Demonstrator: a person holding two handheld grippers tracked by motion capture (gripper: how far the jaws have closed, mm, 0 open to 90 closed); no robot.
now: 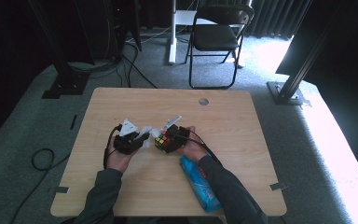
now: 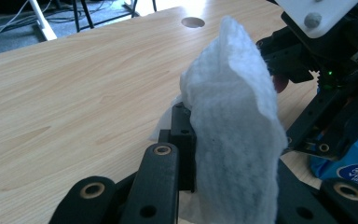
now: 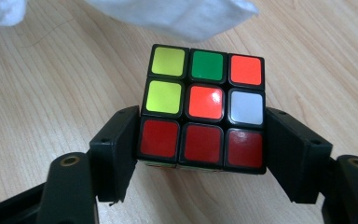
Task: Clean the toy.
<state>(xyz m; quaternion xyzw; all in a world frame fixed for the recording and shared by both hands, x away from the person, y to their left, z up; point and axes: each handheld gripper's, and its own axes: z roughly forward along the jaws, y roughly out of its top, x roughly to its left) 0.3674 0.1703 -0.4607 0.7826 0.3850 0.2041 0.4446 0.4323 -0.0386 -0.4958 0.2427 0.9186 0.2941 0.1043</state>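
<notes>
Your right hand-held gripper (image 3: pixel 200 154) is clamped on the puzzle cube (image 3: pixel 204 107), its jaws pressing the cube's two sides just above the table (image 1: pixel 242 140). Your left hand-held gripper (image 2: pixel 223 177) pinches a white tissue (image 2: pixel 235 126), held upright just beside the cube near the table's middle. A blue tissue pack (image 1: pixel 200 184) lies under your right forearm.

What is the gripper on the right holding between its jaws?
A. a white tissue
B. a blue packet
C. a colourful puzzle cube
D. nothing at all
C: in the right gripper view, the right gripper's two black jaws press on either side of the puzzle cube, along its red bottom row, while the white tissue is in the left gripper.
</notes>
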